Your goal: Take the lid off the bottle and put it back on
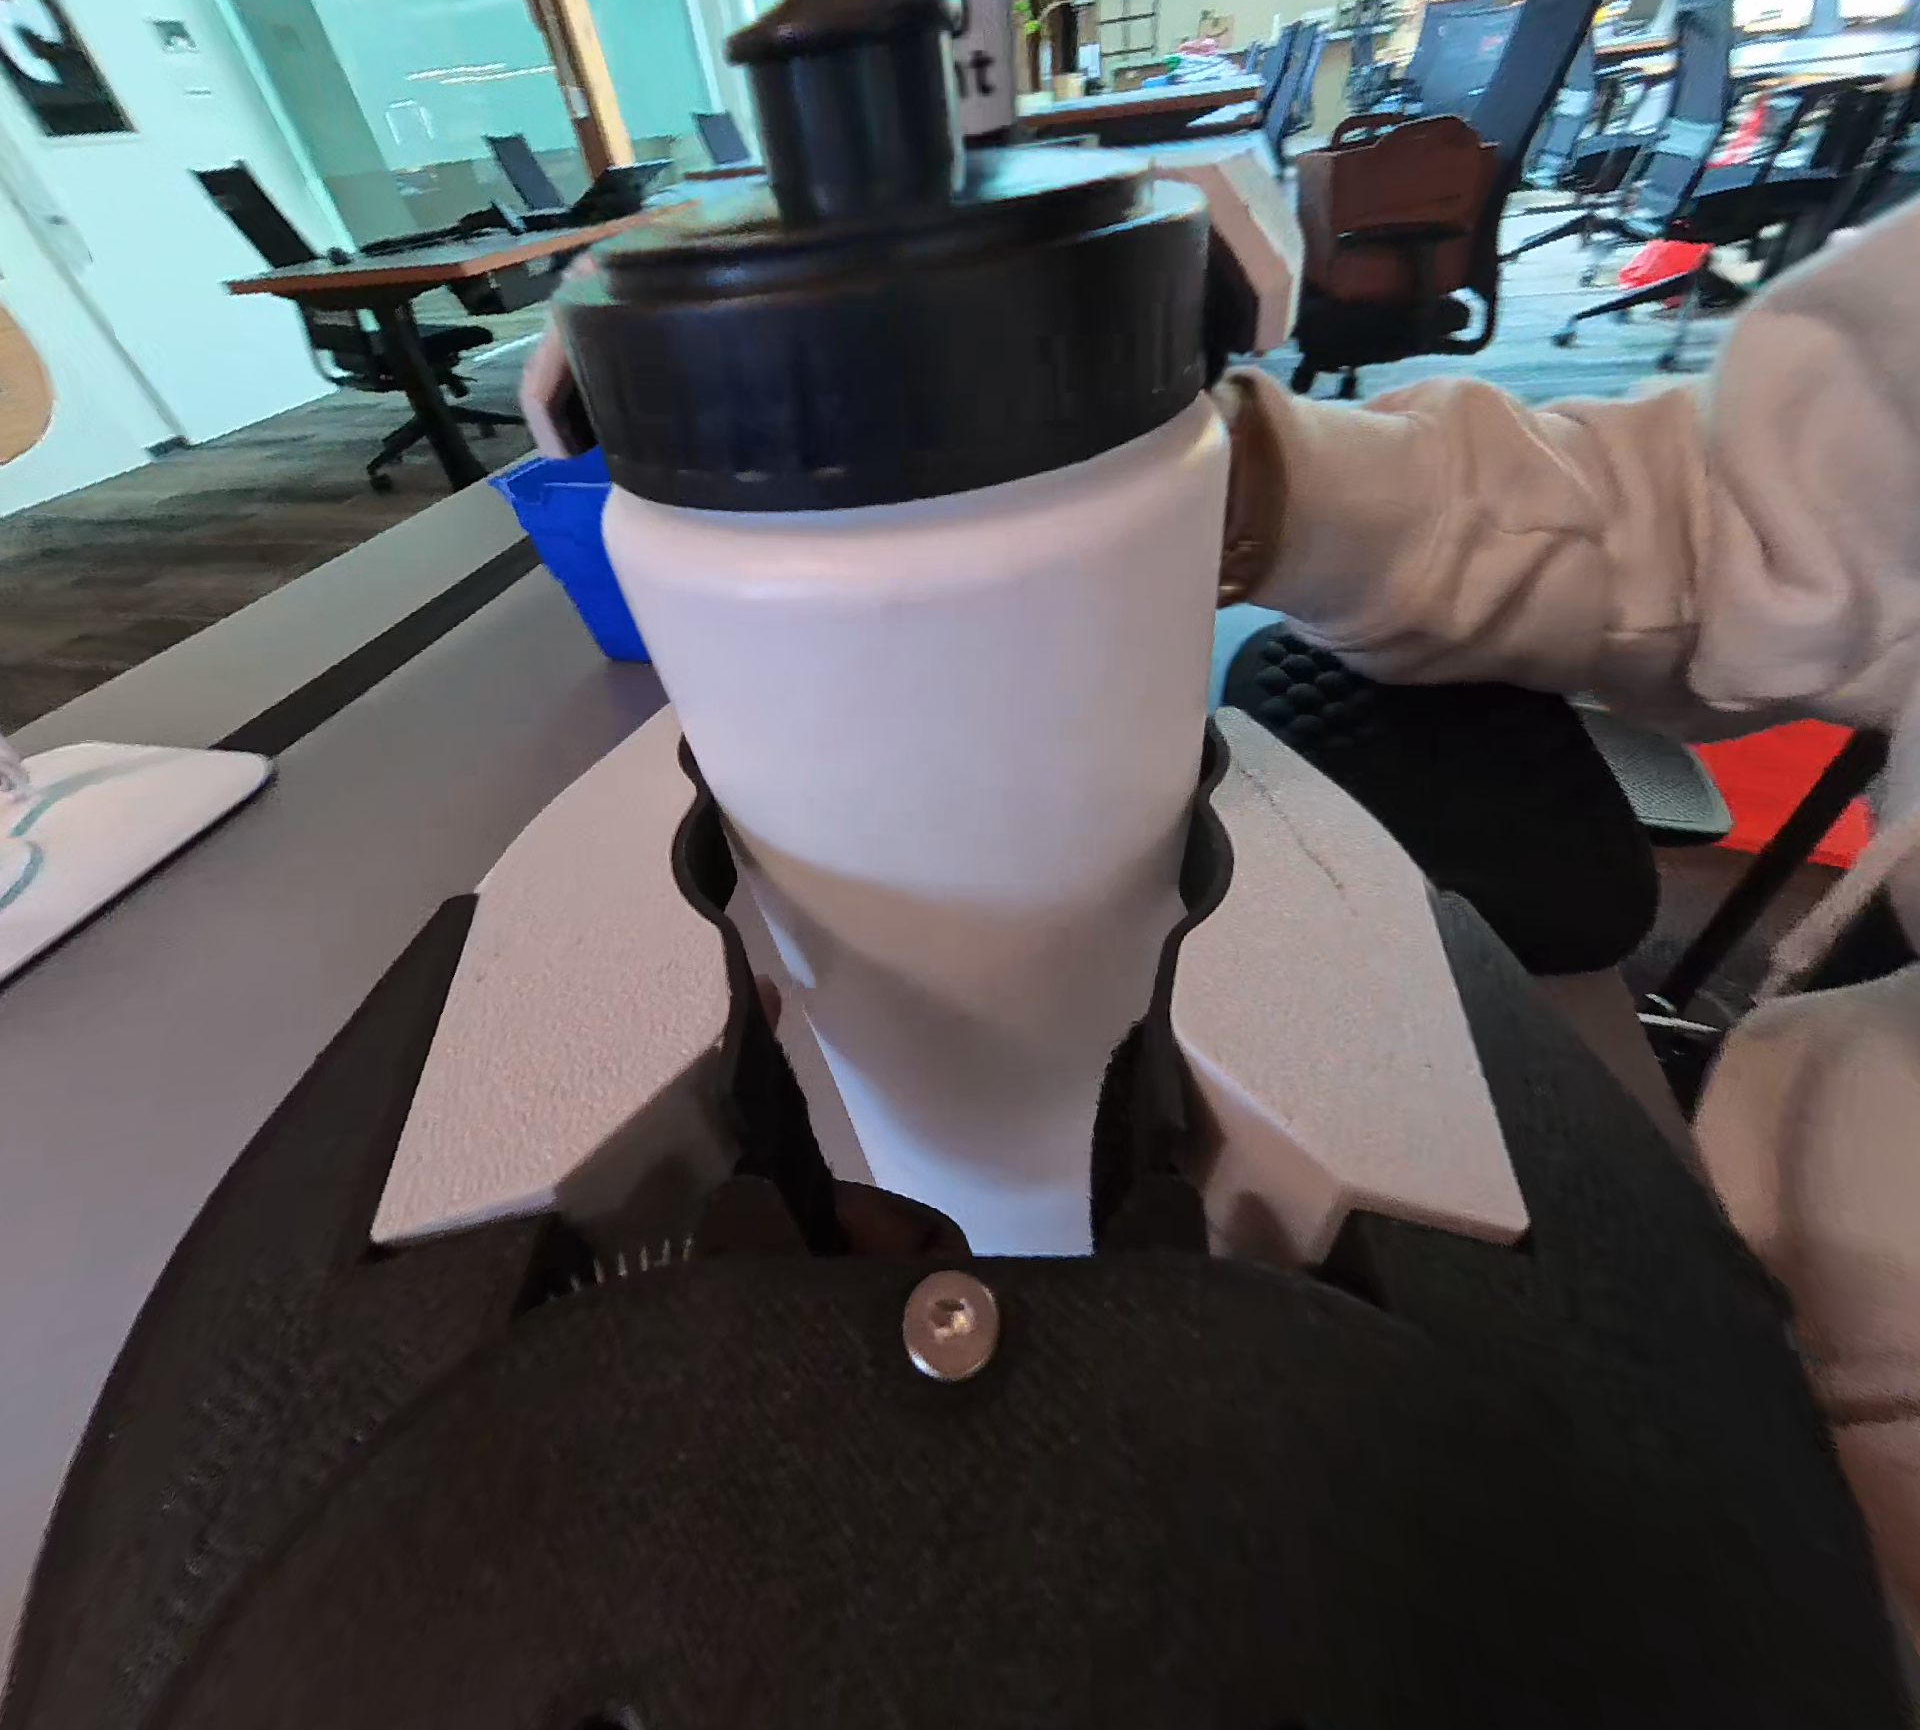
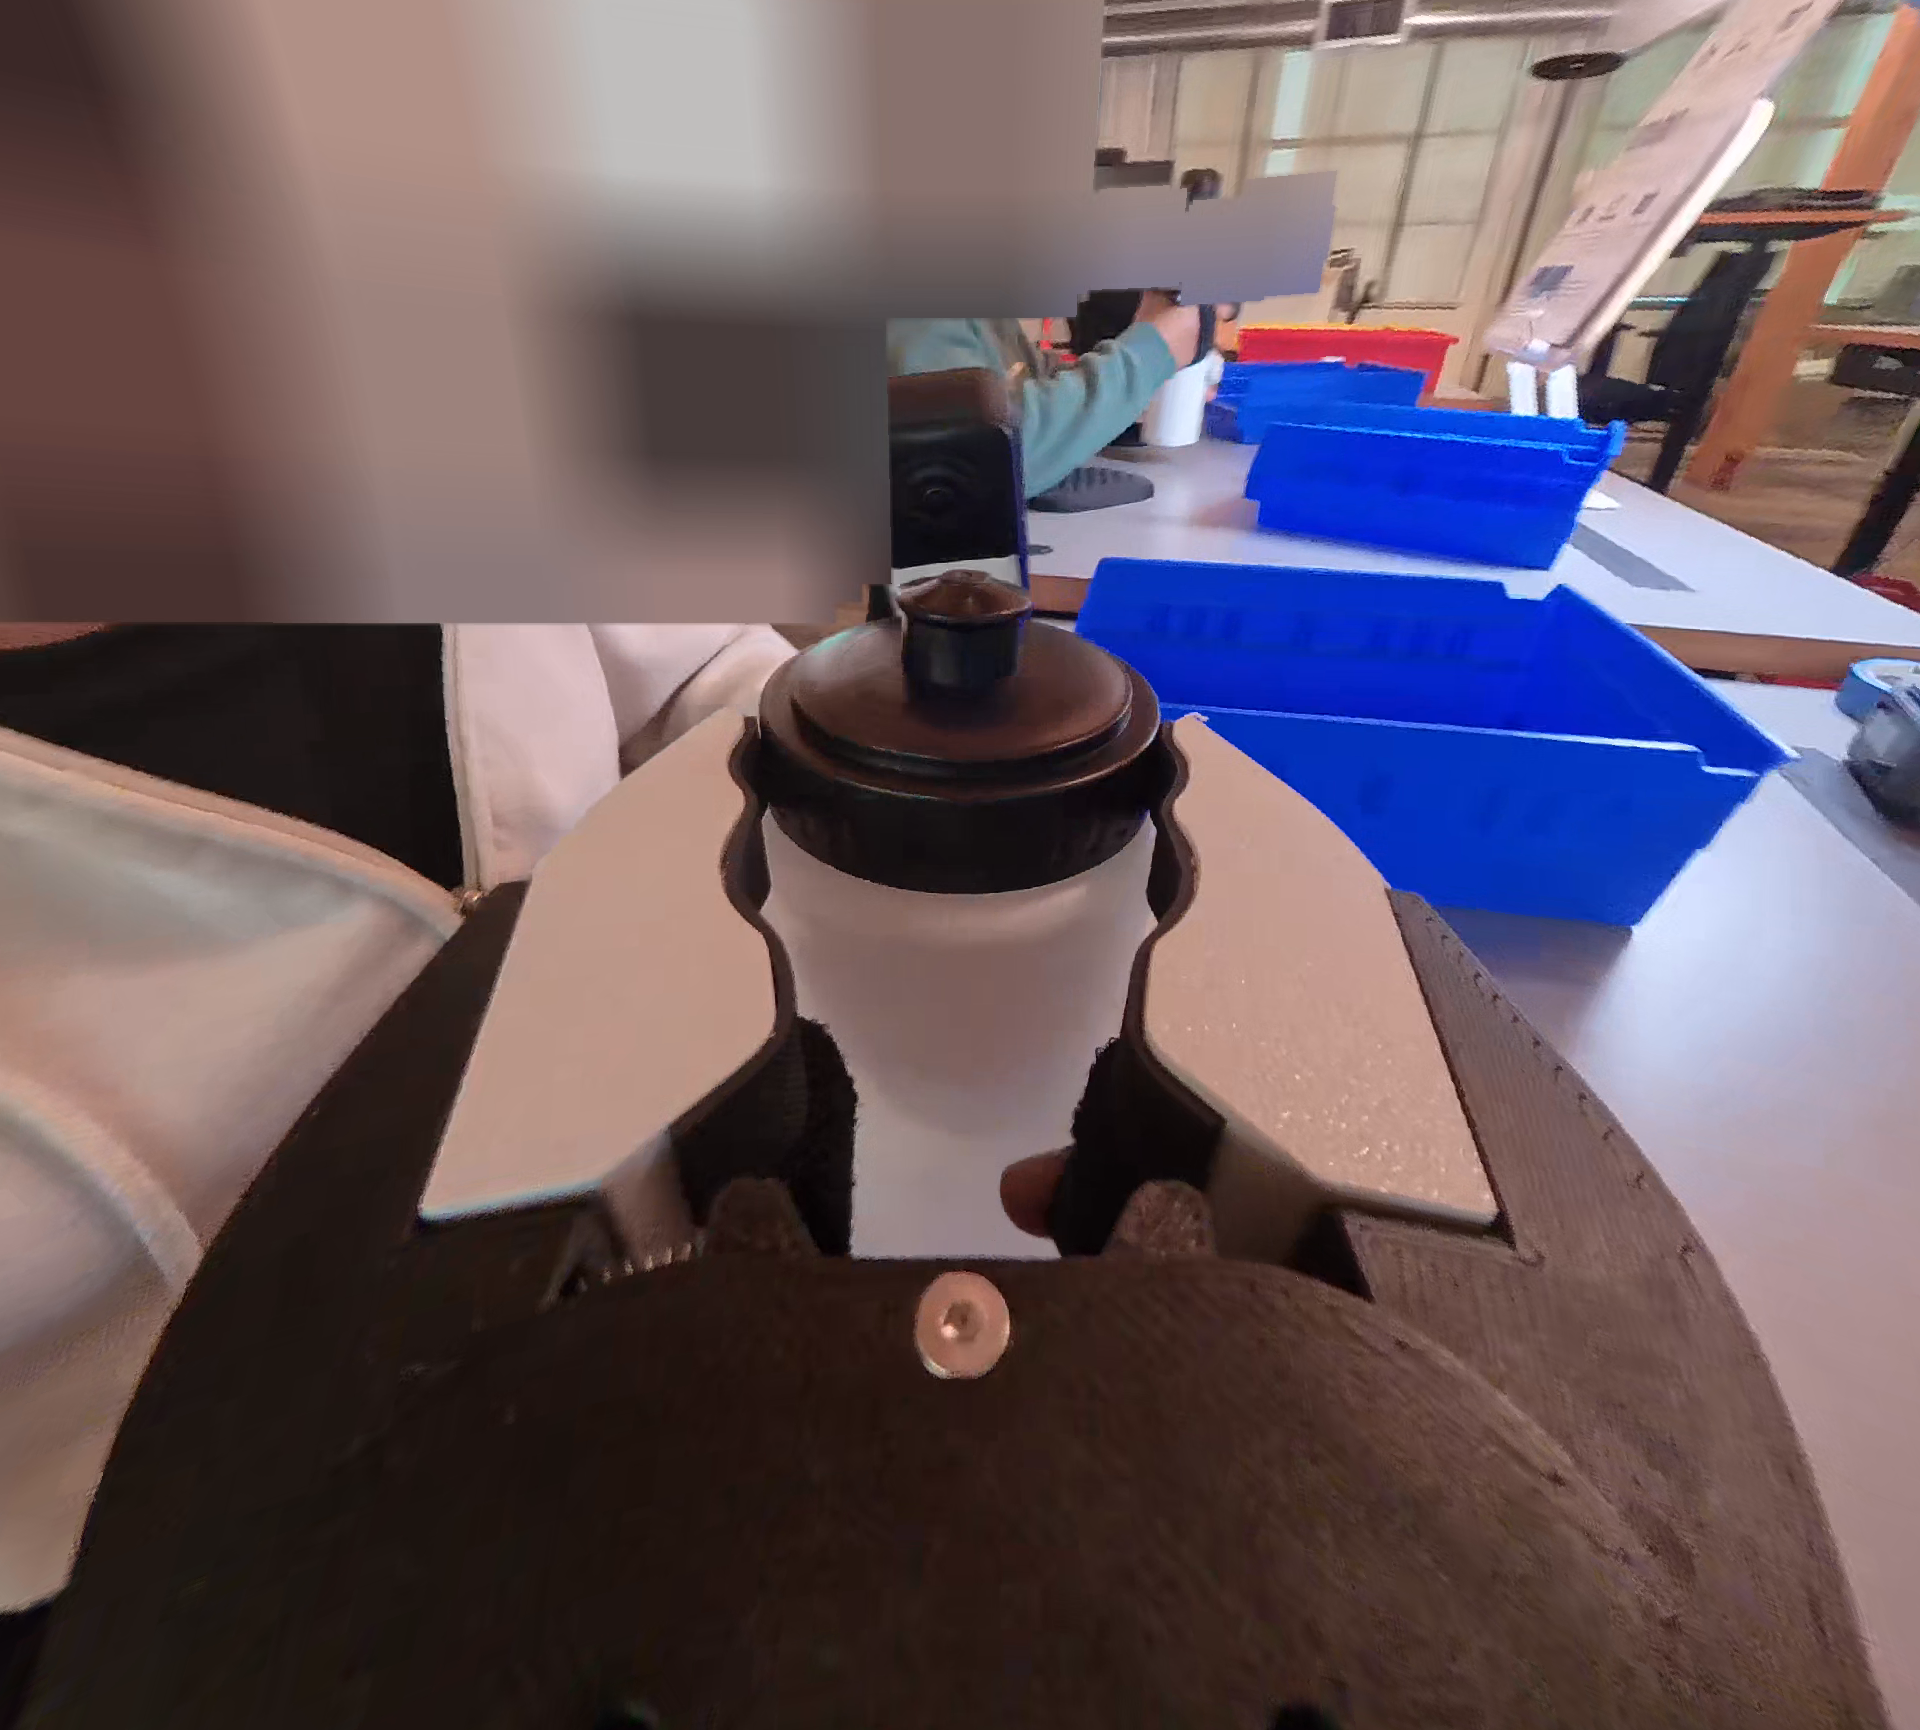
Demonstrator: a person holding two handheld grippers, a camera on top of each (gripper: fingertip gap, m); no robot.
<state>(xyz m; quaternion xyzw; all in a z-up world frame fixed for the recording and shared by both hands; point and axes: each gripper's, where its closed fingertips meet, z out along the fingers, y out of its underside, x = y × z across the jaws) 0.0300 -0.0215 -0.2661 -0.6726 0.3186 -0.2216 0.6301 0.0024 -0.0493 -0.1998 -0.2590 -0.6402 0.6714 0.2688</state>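
Standing in an open office, the grey counter [image 2: 1714,1057] carries blue bins [image 2: 1455,745] at 2 o'clock. Left gripper [image 1: 951,849] jaws pinch the white bottle [image 1: 935,693]; right gripper [image 2: 961,807] jaws pinch its black lid [image 2: 956,745].

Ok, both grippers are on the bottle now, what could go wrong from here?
1. The left hand-held gripper clamps the smooth white bottle low on its body, so the bottle may spin in the grip instead of the lid turning.
2. The right hand-held gripper grips the black lid only near its fingertips; it may slip off the rim.
3. The spout stands proud on top; a slip could knock it.
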